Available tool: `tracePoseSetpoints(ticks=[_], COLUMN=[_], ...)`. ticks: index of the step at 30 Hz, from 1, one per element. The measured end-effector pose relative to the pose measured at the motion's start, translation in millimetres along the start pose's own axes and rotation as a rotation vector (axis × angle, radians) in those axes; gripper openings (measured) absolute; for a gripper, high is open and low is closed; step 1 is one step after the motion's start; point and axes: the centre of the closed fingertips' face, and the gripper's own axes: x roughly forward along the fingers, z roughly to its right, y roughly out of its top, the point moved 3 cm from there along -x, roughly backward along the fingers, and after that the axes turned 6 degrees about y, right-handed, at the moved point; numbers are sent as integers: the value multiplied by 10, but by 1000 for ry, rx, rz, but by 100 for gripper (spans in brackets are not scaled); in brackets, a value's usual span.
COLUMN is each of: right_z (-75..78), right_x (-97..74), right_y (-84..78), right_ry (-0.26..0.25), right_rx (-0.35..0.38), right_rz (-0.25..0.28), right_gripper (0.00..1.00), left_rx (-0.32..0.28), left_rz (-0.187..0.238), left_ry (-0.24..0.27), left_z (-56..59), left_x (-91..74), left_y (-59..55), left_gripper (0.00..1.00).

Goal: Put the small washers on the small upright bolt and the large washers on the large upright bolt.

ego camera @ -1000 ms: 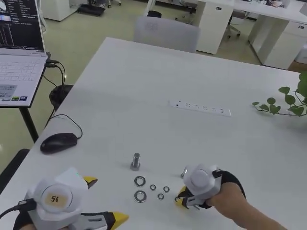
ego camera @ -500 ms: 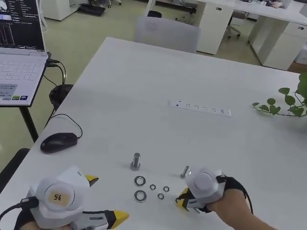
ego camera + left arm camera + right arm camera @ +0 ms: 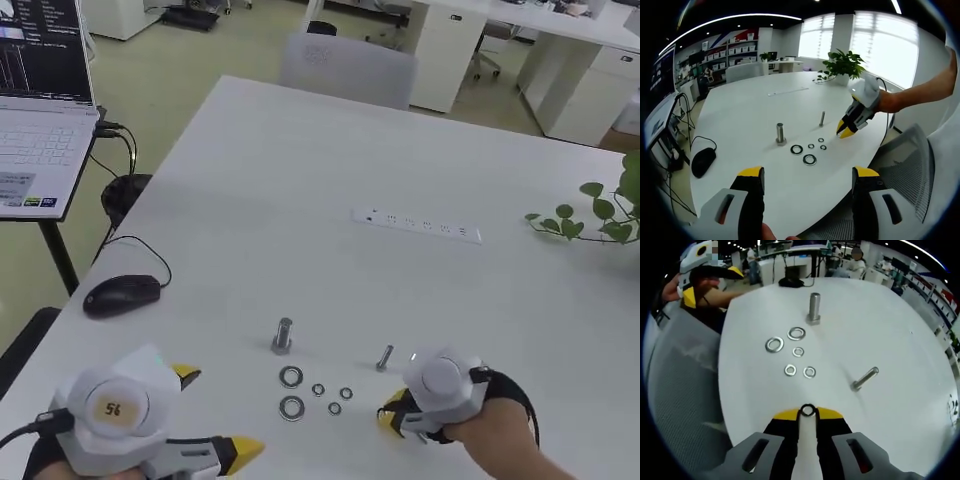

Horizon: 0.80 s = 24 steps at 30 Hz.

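The large bolt (image 3: 283, 336) and the small bolt (image 3: 385, 358) stand upright on the white table (image 3: 300, 200). In front of them lie two large washers (image 3: 291, 377) and three small washers (image 3: 334, 408). My right gripper (image 3: 393, 418) hovers low just right of the small washers and in front of the small bolt (image 3: 864, 378), shut on a small washer (image 3: 808, 411) at its tips. My left gripper (image 3: 215, 413) is at the near left edge, its jaws open and bare (image 3: 808, 172), pointing at the washers (image 3: 809, 159) and the large bolt (image 3: 780, 134).
A black mouse (image 3: 121, 296) with its cable lies at the table's left edge. A white power strip (image 3: 416, 225) sits mid-table and a plant (image 3: 605, 215) at the right. A laptop (image 3: 40, 130) stands on a stand to the left.
My right gripper has drifted to the right and slightly nearer me, still holding the small washer, so the small bolt now stands in full sight. The left gripper has barely moved.
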Motion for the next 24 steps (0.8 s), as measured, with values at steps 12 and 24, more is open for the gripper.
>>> tracePoseSetpoints(ticks=[12,24], right_z=[263,599], right_x=[-289,-445], right_y=[191,470], right_ry=[-87,-128], right_rx=[11,-40], right_rz=[43,39], right_gripper=[13,13], left_rx=[-3,-3], left_rz=[2,9], left_ry=[3,3], left_z=[5,0], left_x=[-8,-18], left_y=[5,41], left_gripper=[71,71])
